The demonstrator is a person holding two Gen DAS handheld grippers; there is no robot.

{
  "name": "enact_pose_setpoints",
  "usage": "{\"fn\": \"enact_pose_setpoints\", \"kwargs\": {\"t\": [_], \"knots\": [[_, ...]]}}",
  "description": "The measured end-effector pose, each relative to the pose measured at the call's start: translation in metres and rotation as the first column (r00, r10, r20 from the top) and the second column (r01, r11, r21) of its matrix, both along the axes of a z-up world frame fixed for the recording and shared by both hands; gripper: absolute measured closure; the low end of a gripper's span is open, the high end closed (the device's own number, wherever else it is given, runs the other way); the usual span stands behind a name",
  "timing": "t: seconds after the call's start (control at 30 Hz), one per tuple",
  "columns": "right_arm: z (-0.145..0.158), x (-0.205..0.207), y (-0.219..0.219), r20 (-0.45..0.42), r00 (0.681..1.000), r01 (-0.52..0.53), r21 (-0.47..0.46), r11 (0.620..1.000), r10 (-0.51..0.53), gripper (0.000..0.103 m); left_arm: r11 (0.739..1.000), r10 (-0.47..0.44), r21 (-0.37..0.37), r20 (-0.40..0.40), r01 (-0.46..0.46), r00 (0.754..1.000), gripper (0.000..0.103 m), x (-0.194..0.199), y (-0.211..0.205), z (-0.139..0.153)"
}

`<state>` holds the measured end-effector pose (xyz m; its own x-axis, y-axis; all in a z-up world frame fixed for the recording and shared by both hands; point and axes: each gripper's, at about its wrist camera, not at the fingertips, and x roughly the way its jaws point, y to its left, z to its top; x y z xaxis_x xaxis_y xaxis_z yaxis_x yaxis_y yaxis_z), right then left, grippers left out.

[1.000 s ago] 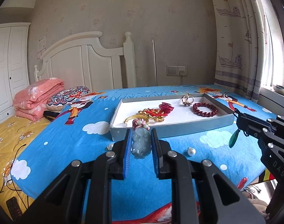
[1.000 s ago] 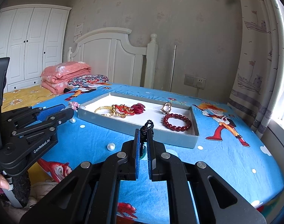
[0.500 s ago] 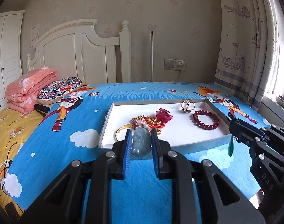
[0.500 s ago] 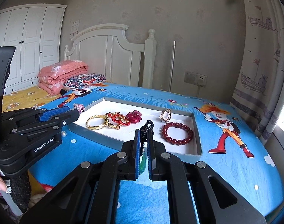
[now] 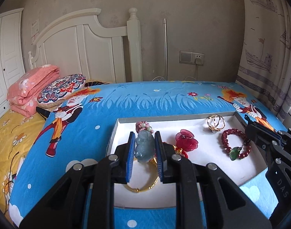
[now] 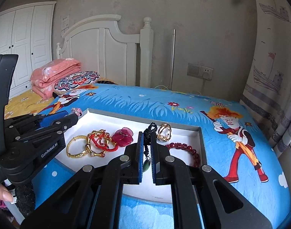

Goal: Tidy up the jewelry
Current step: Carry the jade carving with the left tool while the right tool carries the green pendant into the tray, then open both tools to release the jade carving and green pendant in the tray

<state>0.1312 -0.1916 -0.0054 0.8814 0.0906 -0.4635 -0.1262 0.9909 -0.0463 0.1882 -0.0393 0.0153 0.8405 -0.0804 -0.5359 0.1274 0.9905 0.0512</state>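
Observation:
A shallow grey tray with a white floor lies on the blue cartoon bedsheet. My left gripper is shut on a pale grey-green jade pendant with a pink knotted cord, held over the tray's left part. My right gripper is shut on the black knotted cord of a dark green pendant that hangs above the red bead bracelet. In the tray lie gold bangles, red cord bracelets, a red flower piece and gold rings.
A folded pink quilt and a patterned pillow lie at the bed's left end before the white headboard. A curtain hangs at the right. A wall socket sits behind the bed. A hand holds the left gripper.
Both grippers have moved forward from the bed's near edge to over the tray, each carrying its pendant. The loose pearls on the sheet have dropped out of view.

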Motion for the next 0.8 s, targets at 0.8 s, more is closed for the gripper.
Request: {"fn": "enact_pose_setpoints", "kwargs": {"t": [0.8], "knots": [[-0.013,0.07,0.004,-0.168,0.985,0.019,-0.075,0.997,-0.032,0.092,0.996,0.004,0.085,-0.12,0.006,0.993,0.082,0.064,-0.011,-0.012]]}}
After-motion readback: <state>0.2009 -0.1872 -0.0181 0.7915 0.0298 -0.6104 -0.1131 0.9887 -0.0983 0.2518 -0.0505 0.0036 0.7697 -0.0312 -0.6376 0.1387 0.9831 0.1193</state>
